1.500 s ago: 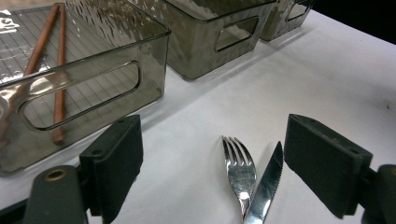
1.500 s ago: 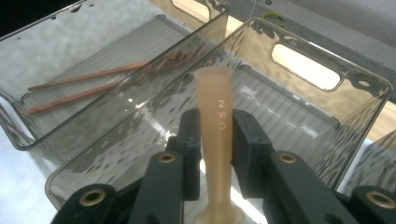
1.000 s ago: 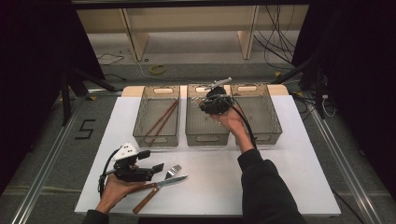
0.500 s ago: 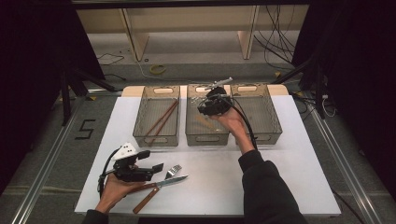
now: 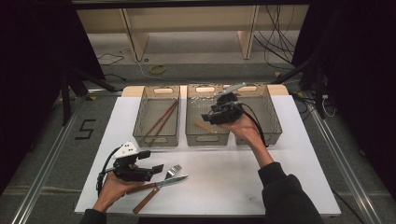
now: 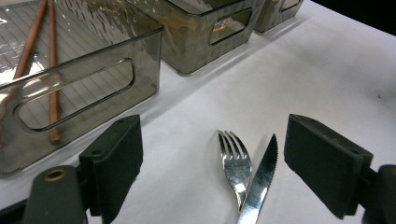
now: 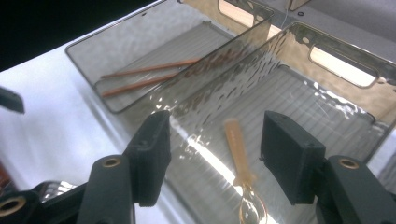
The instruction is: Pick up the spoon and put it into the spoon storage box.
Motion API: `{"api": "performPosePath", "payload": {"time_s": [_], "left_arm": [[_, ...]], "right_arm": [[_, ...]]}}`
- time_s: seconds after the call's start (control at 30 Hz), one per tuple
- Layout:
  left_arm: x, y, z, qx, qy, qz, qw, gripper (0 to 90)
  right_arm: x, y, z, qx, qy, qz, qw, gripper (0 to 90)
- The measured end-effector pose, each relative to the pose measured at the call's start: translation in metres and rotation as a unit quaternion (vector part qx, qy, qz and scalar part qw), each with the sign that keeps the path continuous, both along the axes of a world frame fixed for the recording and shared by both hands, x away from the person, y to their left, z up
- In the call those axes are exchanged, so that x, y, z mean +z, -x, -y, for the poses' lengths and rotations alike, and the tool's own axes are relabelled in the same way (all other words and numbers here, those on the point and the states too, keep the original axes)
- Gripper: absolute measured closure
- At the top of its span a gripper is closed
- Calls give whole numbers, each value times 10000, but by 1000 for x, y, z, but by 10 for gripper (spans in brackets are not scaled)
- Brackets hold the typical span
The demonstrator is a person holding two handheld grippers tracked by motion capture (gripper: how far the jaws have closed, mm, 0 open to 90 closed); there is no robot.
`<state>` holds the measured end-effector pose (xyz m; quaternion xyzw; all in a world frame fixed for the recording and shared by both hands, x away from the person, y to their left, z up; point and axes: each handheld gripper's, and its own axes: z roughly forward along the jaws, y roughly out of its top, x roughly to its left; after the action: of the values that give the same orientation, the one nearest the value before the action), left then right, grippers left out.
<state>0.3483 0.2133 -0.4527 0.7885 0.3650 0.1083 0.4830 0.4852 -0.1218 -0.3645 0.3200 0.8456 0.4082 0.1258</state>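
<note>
From the high view, three smoky transparent bins are seen side by side at the far edge of a white table (image 5: 289, 154): a left bin (image 5: 142, 133) holding two brown chopsticks (image 5: 161, 122), a middle bin (image 5: 192, 126) and a right bin (image 5: 273, 123). The right gripper (image 5: 211, 113) is held over the middle bin, and its jaws have just been opening; in the right gripper view they are seen standing apart with nothing pressed between them. What the high view renders as a short brown stick is resolved in the right gripper view as a wooden-handled spoon (image 7: 240, 161) lying on the ribbed floor of the middle bin, below and between the jaws and untouched by them; the rippled clear walls and the cut-out handles of the bins are also made plain there. The left gripper (image 5: 156, 169) is seen resting at the near left of the table, in the person's left hand (image 5: 114, 189). Its jaws are shown wide open and empty in the left gripper view, with a fork (image 6: 233, 163) and a serrated knife (image 6: 260, 177) lying just beside each other on the table between them. The wooden handles of these two pieces can be made out in the high view, but not in the left gripper view. A taped figure "5" (image 5: 85, 129) can be read on the grey floor to the left of the table; no brand or label can be made out.
</note>
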Motion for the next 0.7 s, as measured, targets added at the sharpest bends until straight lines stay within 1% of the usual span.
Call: {"api": "performPosePath", "payload": {"time_s": [0.13,0.2,0.27,0.33,0.43,0.5,0.57,0.6,0.67,0.7], "left_arm": [[4,-1,-2,-63,-35,-11,10000,192],[6,-2,-2,-80,-67,-41,9999,193],[7,-3,-2,-139,-126,-41,9998,193],[7,-4,-1,-198,-182,-98,9996,192],[7,-5,1,-290,-371,-142,9988,190],[8,-6,1,-322,-421,-211,9984,189],[9,-7,1,-369,-556,-185,9976,192],[9,-7,0,-390,-591,-204,9973,192],[10,-9,-1,-381,-680,-230,9967,191],[10,-10,-2,-390,-727,-275,9962,192]], "right_arm": [[0,13,10,19,-49,24,10000,415],[0,19,15,25,-121,42,9999,411],[-1,25,19,30,-146,29,9999,402],[-2,30,21,32,-172,38,9998,398],[-4,37,26,39,-205,54,9998,390],[-5,42,29,35,-247,51,9997,386],[-7,46,33,61,-247,43,9997,381],[-9,48,34,69,-254,47,9996,380],[-12,52,37,80,-257,19,9996,377],[-13,54,39,99,-267,17,9996,375]]}}
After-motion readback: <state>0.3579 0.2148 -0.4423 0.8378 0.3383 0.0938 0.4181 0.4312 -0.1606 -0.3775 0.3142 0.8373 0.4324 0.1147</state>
